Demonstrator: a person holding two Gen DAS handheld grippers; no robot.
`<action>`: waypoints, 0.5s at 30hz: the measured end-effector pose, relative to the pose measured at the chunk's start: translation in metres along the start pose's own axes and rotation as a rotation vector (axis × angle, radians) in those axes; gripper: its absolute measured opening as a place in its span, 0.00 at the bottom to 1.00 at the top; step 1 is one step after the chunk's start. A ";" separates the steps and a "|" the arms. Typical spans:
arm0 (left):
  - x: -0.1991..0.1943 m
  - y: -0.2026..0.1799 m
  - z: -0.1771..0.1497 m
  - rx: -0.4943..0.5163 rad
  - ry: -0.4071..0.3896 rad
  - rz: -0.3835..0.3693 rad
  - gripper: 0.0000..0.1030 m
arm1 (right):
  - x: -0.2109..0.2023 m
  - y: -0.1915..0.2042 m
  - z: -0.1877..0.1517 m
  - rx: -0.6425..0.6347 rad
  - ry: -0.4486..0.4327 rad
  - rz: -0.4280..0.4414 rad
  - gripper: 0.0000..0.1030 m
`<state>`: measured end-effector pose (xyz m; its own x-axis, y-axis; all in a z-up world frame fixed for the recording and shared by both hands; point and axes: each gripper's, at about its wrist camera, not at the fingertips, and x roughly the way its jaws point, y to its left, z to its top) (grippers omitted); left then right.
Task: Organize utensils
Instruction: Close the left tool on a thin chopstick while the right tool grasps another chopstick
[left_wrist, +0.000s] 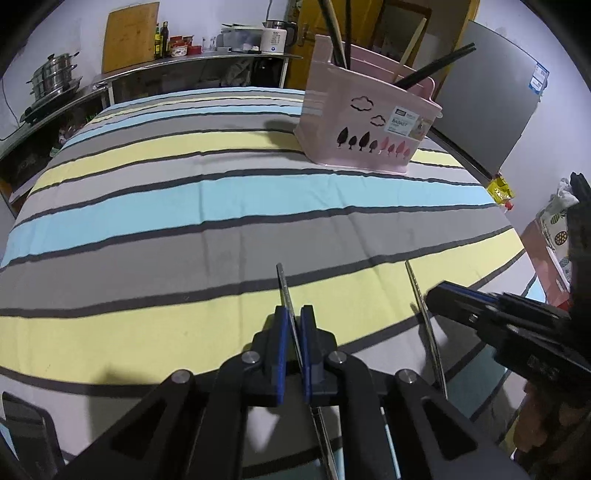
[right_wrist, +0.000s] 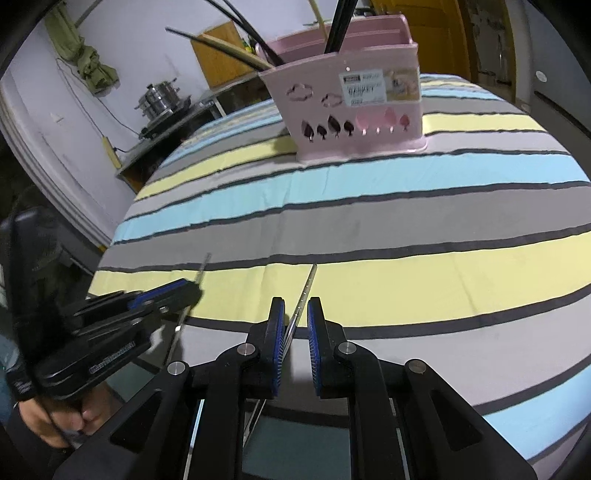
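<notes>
Chopsticks lie at the near cloth edge: my left gripper (left_wrist: 293, 332) is clenched on one metal chopstick (left_wrist: 283, 282), my right gripper (right_wrist: 295, 325) brackets the other chopstick (right_wrist: 309, 280) unpinched, both bound for the pink basket (left_wrist: 364, 122)

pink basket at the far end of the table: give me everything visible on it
The pink plastic utensil basket stands upright on the striped tablecloth, far from both hand-held grippers, nothing gripping it. Its front wall has two cloud-shaped cutouts above a row of tree-shaped ones, with a white label reading BASKET at the upper right. A flared base rim sits flat on the cloth. It looks divided into compartments; dark chopsticks and pale wooden ones lean out over the rim.
</notes>
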<state>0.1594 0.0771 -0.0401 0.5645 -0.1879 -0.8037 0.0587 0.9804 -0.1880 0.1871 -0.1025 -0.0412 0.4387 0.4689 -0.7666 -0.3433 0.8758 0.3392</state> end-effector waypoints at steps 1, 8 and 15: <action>-0.001 0.001 0.000 -0.002 0.001 0.000 0.07 | 0.003 0.000 0.001 0.002 0.009 -0.006 0.12; 0.006 0.001 0.005 0.001 0.030 0.009 0.09 | 0.015 0.005 0.006 -0.001 0.035 -0.060 0.12; 0.010 -0.003 0.009 0.021 0.041 0.033 0.09 | 0.020 0.020 0.008 -0.062 0.050 -0.147 0.09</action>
<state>0.1721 0.0728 -0.0424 0.5325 -0.1571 -0.8317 0.0580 0.9871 -0.1493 0.1954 -0.0747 -0.0455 0.4467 0.3281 -0.8323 -0.3297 0.9252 0.1878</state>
